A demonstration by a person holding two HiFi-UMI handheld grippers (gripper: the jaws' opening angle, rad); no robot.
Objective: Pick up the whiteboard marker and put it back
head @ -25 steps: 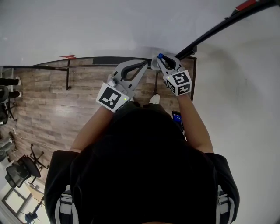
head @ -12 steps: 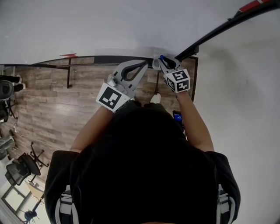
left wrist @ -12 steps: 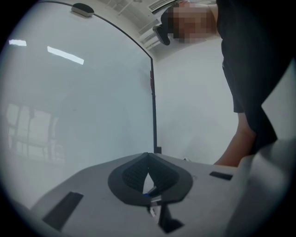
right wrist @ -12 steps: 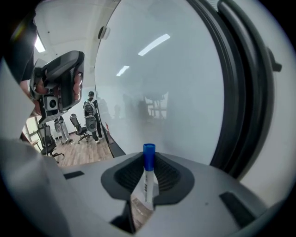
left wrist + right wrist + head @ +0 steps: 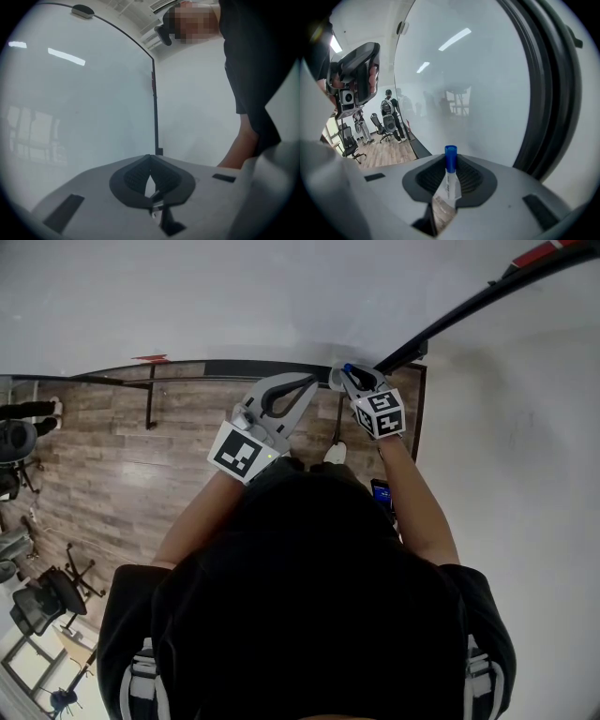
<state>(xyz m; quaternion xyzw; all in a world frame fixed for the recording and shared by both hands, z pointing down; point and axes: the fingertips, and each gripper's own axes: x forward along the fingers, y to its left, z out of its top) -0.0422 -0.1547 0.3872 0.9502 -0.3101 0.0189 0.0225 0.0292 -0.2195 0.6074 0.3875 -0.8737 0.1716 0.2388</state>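
The whiteboard marker (image 5: pixel 449 180) has a white body and a blue cap (image 5: pixel 348 367). It stands out between the pads of my right gripper (image 5: pixel 450 161), which is shut on it. In the head view that right gripper (image 5: pixel 352 375) is at the lower edge of the whiteboard (image 5: pixel 234 296), close to the dark rail (image 5: pixel 234 369) along its bottom. My left gripper (image 5: pixel 309 382) hangs just left of it, pointing at the same rail. Its jaws are shut with their tips touching and nothing between them (image 5: pixel 150 159).
A black frame bar (image 5: pixel 469 306) runs along the board's right side. Below lies a wooden floor (image 5: pixel 112 456) with the board's stand legs (image 5: pixel 147 404) and office chairs (image 5: pixel 47 601) at the left. People stand far off (image 5: pixel 389 112) in the right gripper view.
My right gripper, with the marker in it, has sunk a little toward the board's bottom rail. The left gripper has stayed where it was.
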